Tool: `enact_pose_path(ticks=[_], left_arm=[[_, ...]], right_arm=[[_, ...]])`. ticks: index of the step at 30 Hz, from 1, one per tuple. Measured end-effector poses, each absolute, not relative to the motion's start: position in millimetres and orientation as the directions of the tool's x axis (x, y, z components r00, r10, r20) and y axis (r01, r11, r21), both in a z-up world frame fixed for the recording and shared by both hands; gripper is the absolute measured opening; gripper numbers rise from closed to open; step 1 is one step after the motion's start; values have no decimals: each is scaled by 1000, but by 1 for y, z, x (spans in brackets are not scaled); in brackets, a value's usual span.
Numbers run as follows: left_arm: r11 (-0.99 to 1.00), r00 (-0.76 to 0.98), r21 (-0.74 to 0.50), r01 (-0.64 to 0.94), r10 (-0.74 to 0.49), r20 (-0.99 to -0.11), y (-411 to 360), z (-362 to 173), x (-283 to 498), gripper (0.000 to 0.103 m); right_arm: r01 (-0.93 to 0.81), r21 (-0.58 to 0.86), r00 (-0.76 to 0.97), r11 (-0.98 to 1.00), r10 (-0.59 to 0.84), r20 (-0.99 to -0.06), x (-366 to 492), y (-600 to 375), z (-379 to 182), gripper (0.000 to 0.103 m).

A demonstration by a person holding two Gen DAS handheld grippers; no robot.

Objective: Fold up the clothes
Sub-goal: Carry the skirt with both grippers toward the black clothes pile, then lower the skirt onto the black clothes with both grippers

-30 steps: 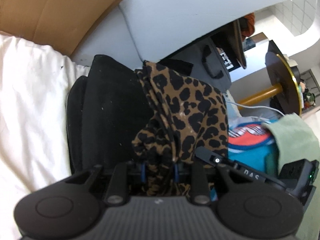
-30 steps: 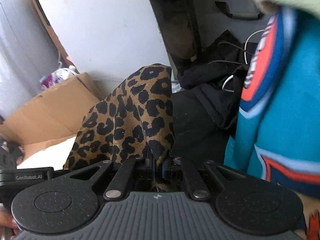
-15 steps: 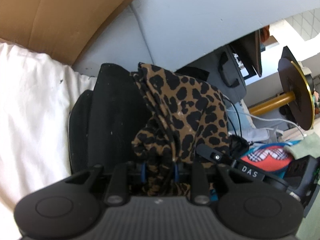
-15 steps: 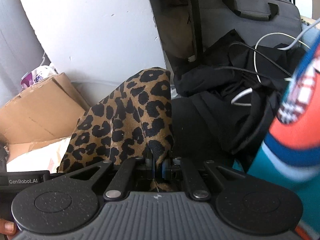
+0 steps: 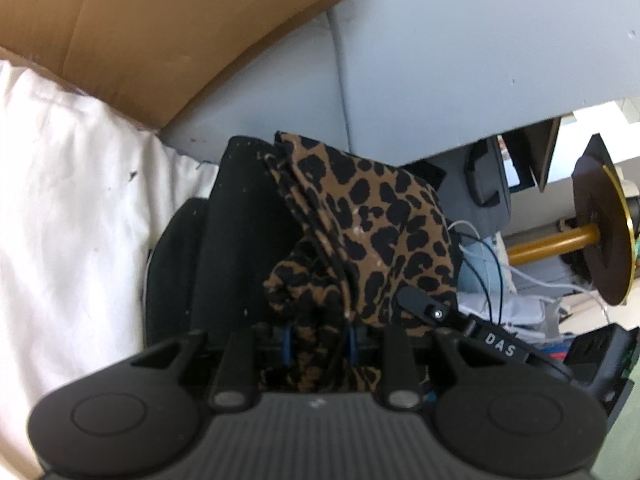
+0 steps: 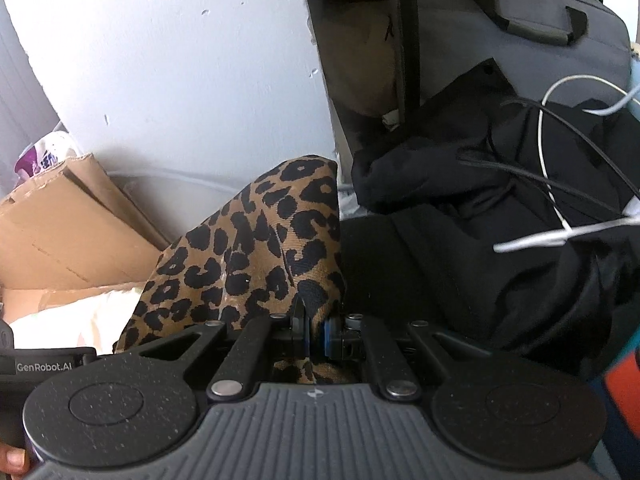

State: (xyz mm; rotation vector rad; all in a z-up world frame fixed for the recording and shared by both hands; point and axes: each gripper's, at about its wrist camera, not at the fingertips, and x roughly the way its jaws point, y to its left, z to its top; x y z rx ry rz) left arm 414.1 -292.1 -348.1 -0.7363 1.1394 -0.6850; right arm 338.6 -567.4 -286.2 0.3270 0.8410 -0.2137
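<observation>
A folded leopard-print garment (image 5: 376,224) hangs lifted between both grippers. My left gripper (image 5: 319,340) is shut on a bunched edge of it, with cloth filling the gap between the blue-padded fingers. In the right wrist view the same leopard-print garment (image 6: 256,248) rises in a peak, and my right gripper (image 6: 316,334) is shut on its near corner. A folded black garment (image 5: 236,248) lies just behind and below the leopard cloth. The right gripper's body (image 5: 496,344) shows at the lower right of the left wrist view.
White bedding (image 5: 72,220) spreads on the left. Brown cardboard (image 5: 160,28) leans on a grey wall (image 6: 168,64). A grey bag (image 6: 532,36), crumpled black clothes (image 6: 500,216) and white and black cables (image 6: 560,184) lie on the right. A gold-rimmed disc on a stand (image 5: 604,224) stands far right.
Both grippers have carried the leopard garment away from the teal and orange cloth and the green towel, which have nearly left both views. Both grips are unchanged.
</observation>
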Motion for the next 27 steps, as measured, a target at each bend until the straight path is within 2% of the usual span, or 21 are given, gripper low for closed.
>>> enact_pose_path(ticks=[5,6,9,11,14,18,21,27], left_arm=[[589,283,-805,76,-787,-549,-293,-358,420,26],[605,283,-793,70,-775,-565,-292,-362,421,27],[655,279,-750,88,-739,-613,-290,-366,423,36],[693,277,-709,133,-712,-645,-289,-360,423,47],[724,288,-663,192,-687,-667,-282,-348,424,48],[746,327,-603,283,-666,-670,-276,-324,423,38],[743,358,-567,356,-669,-651,-279,-303,423,35],[706,340,-534,464,-699,-629,-308,-284,426,23]], right_arm=[[311,195,658,930,-62,-750,345,-568,-293,6],[309,199,662,930,-60,-748,345,-569,-295,8],[338,174,675,925,-110,-730,337,-568,-294,24],[330,157,692,931,-125,-711,329,-566,-288,29],[294,142,726,945,-125,-676,317,-560,-277,32],[260,144,752,955,-107,-650,303,-552,-273,34],[256,163,745,953,-87,-661,301,-549,-283,40],[249,201,731,947,-47,-681,296,-542,-304,40]])
